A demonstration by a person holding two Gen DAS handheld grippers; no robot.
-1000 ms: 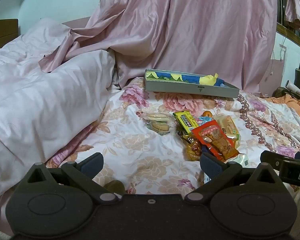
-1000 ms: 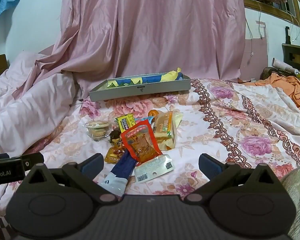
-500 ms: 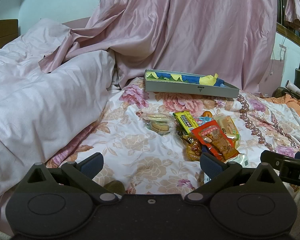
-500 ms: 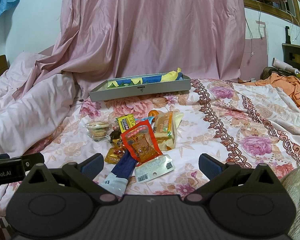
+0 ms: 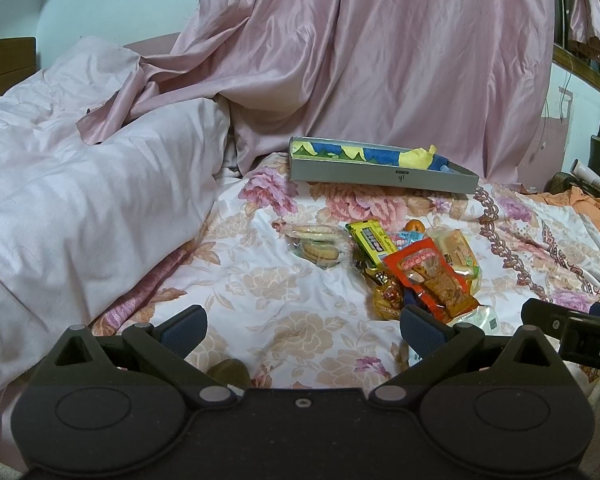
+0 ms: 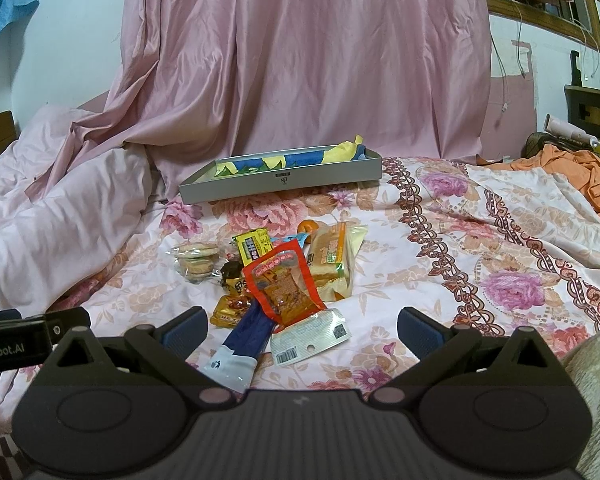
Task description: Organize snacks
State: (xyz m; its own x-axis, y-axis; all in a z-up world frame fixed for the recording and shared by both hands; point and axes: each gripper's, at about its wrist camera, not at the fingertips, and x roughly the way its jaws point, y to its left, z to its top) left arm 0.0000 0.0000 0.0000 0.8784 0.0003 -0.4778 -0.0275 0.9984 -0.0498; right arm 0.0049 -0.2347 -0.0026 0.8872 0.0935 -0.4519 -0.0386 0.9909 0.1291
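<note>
Lying in a loose heap on the floral bedspread, the snacks sit between the two grippers and a shallow grey tray farther back. On top of the heap is a red packet with an orange-brown picture and a clear white end bearing a barcode; it overlaps a dark blue wrapper with a white tip. Beside them lie a yellow bar, a pale bread pack, small gold-wrapped sweets and, just to the left, a clear bag of round biscuits. The tray is lined with blue and yellow paper and stands in front of a hanging pink curtain. The left gripper has its fingers spread wide above the bedspread, holding nothing. The right gripper is likewise spread and empty, with the blue wrapper's end lying between its fingers.
</note>
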